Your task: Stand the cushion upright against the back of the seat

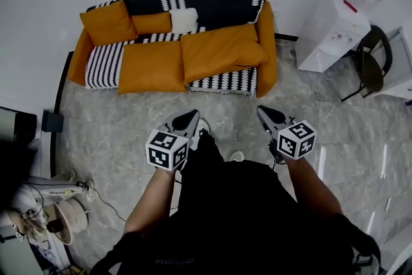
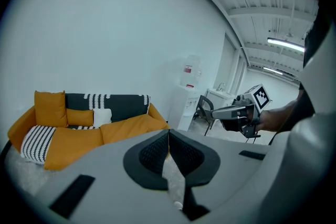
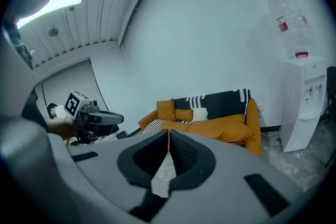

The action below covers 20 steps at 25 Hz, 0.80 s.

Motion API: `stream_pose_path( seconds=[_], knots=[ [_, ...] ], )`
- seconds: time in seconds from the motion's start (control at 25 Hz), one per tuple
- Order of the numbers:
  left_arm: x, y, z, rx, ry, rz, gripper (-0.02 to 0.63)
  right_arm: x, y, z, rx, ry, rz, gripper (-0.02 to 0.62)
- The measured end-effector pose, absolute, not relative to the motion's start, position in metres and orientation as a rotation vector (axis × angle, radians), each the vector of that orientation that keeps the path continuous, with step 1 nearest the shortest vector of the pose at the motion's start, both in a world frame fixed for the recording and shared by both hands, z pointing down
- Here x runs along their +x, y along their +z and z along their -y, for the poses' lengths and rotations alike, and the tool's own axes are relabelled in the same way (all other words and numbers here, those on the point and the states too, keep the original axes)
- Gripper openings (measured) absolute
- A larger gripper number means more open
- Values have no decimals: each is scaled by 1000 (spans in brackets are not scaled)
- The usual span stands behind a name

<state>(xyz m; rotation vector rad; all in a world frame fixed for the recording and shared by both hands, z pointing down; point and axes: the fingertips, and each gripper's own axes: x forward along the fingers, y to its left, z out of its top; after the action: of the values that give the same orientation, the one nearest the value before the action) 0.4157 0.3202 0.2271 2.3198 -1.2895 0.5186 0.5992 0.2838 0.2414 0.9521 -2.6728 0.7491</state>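
Head view puts the sofa [image 1: 266, 42] ahead of you across the floor [image 1: 116, 132], well apart from both grippers. From the left on it, an upright cushion [image 1: 108, 21] stands in the back corner. Next, a small orange cushion [image 1: 152, 23] and a white cushion [image 1: 184, 20] sit against the backrest. Two big orange ones lie flat on the seat: the left flat cushion [image 1: 151, 66] touches the right flat cushion [image 1: 222, 51], and neither stands against the back.

Closer to you, your left gripper [image 1: 193, 114] is clenched. In the left gripper view its pads [image 2: 155, 152] meet along one line with nothing between them, and it points toward the sofa. Your right gripper [image 1: 262, 111] is clenched too, and the right gripper view shows its jaws pressed together and empty, also aimed at the sofa.

To the right of the sofa a white water dispenser [image 1: 328, 35] stands at the wall, with a dark chair [image 1: 370, 61] just beside it.
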Motion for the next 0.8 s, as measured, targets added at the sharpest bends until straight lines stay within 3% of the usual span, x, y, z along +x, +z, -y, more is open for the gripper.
stream_pose_path(
  seconds=[0.52, 0.8],
  knots=[
    [385, 241, -210, 2343, 502, 1201, 17, 572, 246, -192, 1032, 752, 2596, 37],
    [328, 280, -142, 2304, 589, 1218, 17, 550, 281, -129, 1106, 741, 2470, 38]
  ],
)
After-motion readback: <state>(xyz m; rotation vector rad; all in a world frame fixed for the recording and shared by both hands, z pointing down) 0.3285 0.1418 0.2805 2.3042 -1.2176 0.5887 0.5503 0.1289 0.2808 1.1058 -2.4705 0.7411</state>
